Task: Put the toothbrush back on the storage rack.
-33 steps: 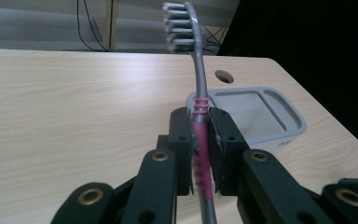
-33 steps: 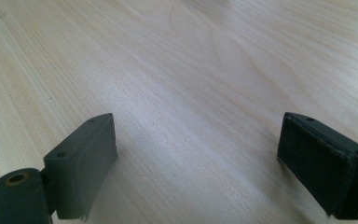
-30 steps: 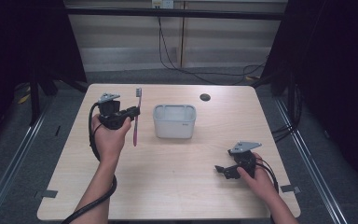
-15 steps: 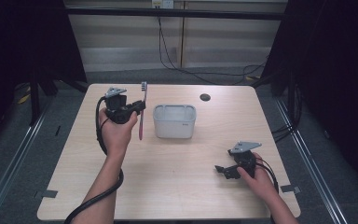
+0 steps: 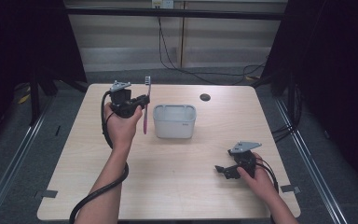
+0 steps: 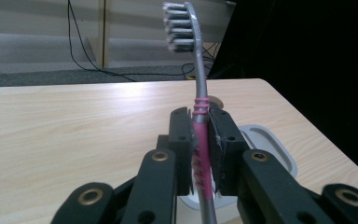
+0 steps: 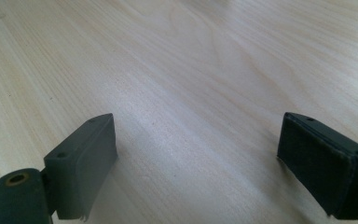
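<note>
A pink and grey toothbrush (image 5: 146, 105) stands upright in my left gripper (image 5: 141, 101), bristles up, raised above the table just left of the grey tub (image 5: 175, 121). Along the left gripper's jaws, both pads clamp the toothbrush (image 6: 200, 140) on its pink handle, and the tub's rim (image 6: 270, 144) lies below and beyond. My right gripper (image 5: 221, 170) rests low on the table near the front right, held by a hand. In its own view the right gripper (image 7: 196, 158) is open wide over bare wood.
The light wooden table (image 5: 177, 186) has a small dark round cap (image 5: 205, 97) near its back edge. Cables trail from both grippers. Dark curtains flank the table, and a wall with hanging cables lies behind.
My left gripper has carried the toothbrush rightward and a bit farther back, closer to the tub. The right gripper has stayed where it was.
</note>
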The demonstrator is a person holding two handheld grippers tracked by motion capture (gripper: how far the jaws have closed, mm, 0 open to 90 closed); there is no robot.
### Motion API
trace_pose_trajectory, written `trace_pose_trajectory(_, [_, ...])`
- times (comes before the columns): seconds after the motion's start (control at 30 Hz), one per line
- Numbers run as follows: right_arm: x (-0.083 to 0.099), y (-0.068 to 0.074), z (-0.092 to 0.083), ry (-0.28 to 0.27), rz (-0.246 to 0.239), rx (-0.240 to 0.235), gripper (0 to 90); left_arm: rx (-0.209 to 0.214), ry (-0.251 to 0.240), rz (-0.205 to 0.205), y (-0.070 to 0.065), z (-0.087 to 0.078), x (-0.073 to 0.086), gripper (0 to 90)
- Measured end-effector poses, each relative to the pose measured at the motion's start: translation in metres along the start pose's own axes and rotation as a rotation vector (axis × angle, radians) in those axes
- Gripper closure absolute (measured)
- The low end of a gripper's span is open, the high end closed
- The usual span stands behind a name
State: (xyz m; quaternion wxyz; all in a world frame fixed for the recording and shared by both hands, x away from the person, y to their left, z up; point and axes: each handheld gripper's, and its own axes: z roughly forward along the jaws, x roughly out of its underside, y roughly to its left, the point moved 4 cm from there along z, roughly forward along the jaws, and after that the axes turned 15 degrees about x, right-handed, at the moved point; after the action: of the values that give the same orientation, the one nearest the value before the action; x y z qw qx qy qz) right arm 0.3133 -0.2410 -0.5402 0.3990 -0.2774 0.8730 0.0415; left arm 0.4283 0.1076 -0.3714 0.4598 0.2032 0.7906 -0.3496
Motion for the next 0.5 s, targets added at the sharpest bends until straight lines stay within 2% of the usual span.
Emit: trace_pose_trajectory(0.5, [0.0, 0.0, 0.0, 0.001, 0.002, -0.001, 11.0, 0.007, -0.005, 0.021, -0.002, 0.021, -0.012, 80.6])
